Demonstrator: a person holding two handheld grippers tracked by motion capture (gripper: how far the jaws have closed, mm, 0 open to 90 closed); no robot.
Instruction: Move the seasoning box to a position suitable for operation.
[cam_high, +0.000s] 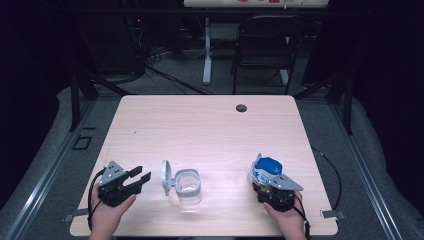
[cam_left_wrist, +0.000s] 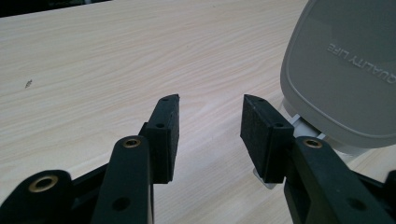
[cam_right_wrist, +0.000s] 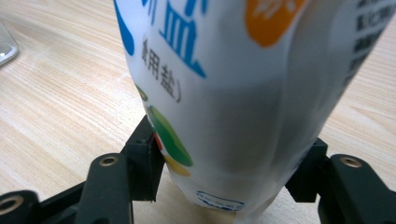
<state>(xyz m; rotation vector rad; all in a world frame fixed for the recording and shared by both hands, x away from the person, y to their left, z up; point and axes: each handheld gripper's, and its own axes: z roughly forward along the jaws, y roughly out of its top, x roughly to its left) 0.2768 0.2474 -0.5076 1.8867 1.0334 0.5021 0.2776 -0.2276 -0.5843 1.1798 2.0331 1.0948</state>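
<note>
Early yet — jar (cam_high: 188, 186) open, lid (cam_high: 166, 176) up, seemingly empty. Right gripper (cam_high: 274, 192) clamped on bag (cam_high: 265, 170); left gripper (cam_high: 134, 180) spread wide, empty — pouring apparently still ahead.

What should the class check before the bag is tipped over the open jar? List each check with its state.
1. Right gripper shut on bag: ok.
2. Jar lid flipped open: ok.
3. Left gripper steadying jar: not ok, it is open with nothing between its jaws.
4. Bag opened for pouring: cannot tell.
5. Table bare between bag and jar: ok.
</note>
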